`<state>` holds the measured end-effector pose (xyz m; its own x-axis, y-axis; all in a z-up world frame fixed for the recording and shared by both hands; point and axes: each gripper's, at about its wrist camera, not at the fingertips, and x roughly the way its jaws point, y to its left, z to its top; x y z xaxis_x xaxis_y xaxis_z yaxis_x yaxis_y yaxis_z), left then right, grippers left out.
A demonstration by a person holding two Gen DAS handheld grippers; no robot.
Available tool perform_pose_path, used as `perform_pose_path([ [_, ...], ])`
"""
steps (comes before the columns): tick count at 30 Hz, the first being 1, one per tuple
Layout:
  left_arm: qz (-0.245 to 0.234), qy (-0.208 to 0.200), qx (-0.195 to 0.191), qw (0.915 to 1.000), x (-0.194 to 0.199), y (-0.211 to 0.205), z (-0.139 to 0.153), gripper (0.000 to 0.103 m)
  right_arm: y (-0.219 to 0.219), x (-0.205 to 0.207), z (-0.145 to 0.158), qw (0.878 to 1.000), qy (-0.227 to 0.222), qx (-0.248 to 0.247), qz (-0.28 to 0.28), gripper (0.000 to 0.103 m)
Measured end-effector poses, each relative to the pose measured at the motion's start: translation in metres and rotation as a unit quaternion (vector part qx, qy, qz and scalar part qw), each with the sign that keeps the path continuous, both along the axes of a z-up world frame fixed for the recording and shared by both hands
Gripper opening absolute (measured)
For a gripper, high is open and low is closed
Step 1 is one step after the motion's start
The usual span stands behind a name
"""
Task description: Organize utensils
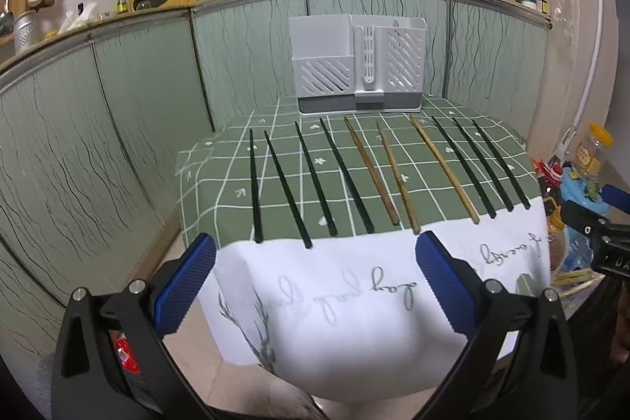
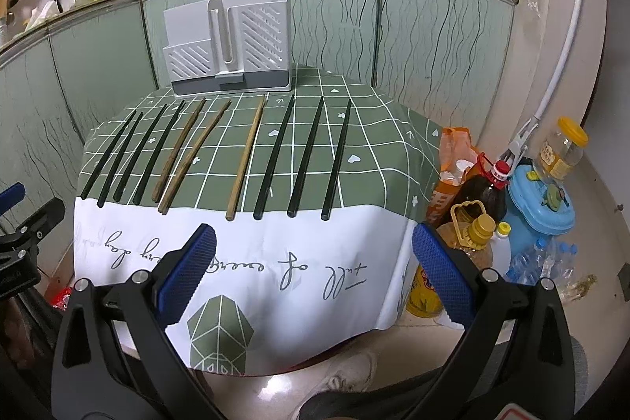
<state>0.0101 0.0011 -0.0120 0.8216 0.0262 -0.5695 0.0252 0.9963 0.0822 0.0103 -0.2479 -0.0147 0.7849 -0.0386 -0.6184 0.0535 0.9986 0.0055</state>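
Observation:
Several chopsticks lie side by side on a green checked tablecloth: black chopsticks at the left and right, three brown wooden chopsticks in the middle. A white slotted utensil holder stands upright at the table's back edge. My left gripper is open and empty, hovering before the table's front edge. My right gripper is open and empty, also short of the front edge. The right gripper's body shows at the right edge of the left wrist view.
Green cabinet doors close in behind and to the left of the table. Oil bottles, a blue container and a yellow-lidded jar crowd the floor at the table's right. Pans and jars sit on the counter above.

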Motion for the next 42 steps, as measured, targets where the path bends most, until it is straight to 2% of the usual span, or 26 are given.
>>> perform_pose_path([
  [10,0.028,-0.012,0.005,0.9995,-0.007,0.024,-0.001,0.098,0.005,0.002,-0.005,1.0,-0.012,-0.016,-0.004,0.096],
  [14,0.022,-0.013,-0.003,0.9997,-0.008,0.031,0.002,0.098,0.009,0.0,-0.004,0.999,-0.02,-0.03,0.004,0.096],
  [17,0.028,-0.022,0.013,0.9993,-0.007,0.033,0.004,0.098,0.01,0.003,-0.005,0.999,-0.018,-0.024,0.017,0.096],
  [19,0.016,-0.024,0.01,0.9995,-0.004,0.036,0.006,0.098,0.01,0.006,-0.004,0.999,-0.016,-0.021,0.026,0.096],
  [24,0.005,-0.022,0.002,0.9997,0.012,0.043,0.005,0.098,0.01,0.014,-0.001,0.998,-0.02,-0.029,0.043,0.096],
  [32,-0.016,-0.01,0.002,0.9998,0.054,0.047,-0.001,0.098,-0.002,0.046,-0.004,0.998,-0.022,-0.003,0.065,0.096],
  [37,0.003,-0.012,0.0,0.9999,0.079,0.057,-0.008,0.098,-0.016,0.075,-0.008,0.998,-0.018,0.009,0.053,0.096],
  [39,0.016,-0.008,0.007,0.9998,0.087,0.061,-0.014,0.096,-0.022,0.087,-0.012,0.999,-0.016,0.008,0.046,0.096],
  [41,0.021,-0.001,0.01,0.9997,0.095,0.064,-0.019,0.08,-0.028,0.097,-0.015,0.999,-0.016,0.007,0.043,0.096],
  [42,0.027,0.006,0.013,0.9995,0.099,0.065,-0.024,0.076,-0.032,0.102,-0.018,0.999,-0.018,0.005,0.039,0.096],
])
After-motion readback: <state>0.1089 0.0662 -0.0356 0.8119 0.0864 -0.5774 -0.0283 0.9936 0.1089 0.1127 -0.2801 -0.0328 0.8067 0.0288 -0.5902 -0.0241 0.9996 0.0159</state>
